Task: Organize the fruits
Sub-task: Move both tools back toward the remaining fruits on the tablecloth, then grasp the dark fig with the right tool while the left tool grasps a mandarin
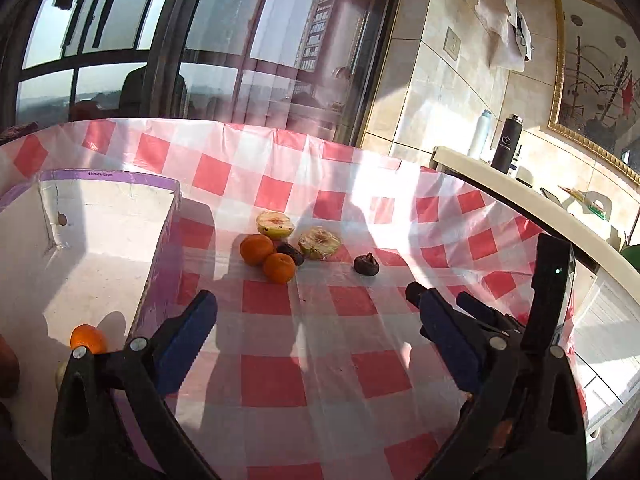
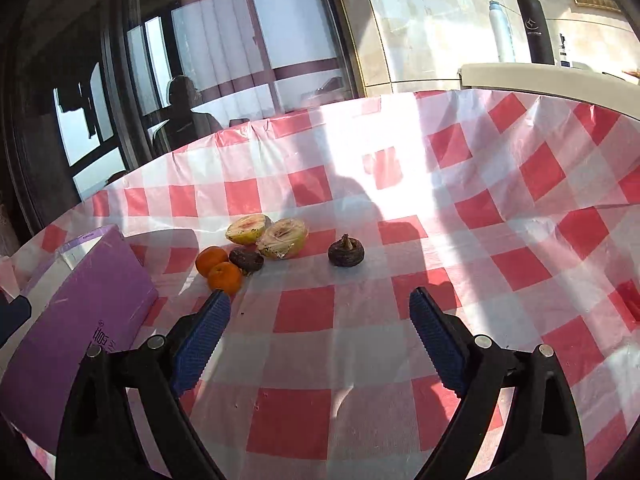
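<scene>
- Left gripper (image 1: 312, 304) sits nearest the lens, jaws spread wide with nothing between them, over the checked cloth of the table (image 1: 360, 376)
- Right gripper (image 2: 320, 306) likewise gapes wide and holds nothing
- White box with purple walls (image 1: 104, 240) stands at the table's left edge; one orange (image 1: 88, 338) lies inside it
- Two oranges (image 1: 256, 249) touch each other toward the table's middle, a dark fruit (image 1: 292, 253) against them and two cut apple halves (image 1: 319, 243) just behind
- Second dark fruit (image 2: 346, 253) lies apart, to the right of that cluster
- Black bottle (image 2: 536, 28) and a white bottle (image 2: 500, 32) stand on a counter beyond the table's far right corner
</scene>
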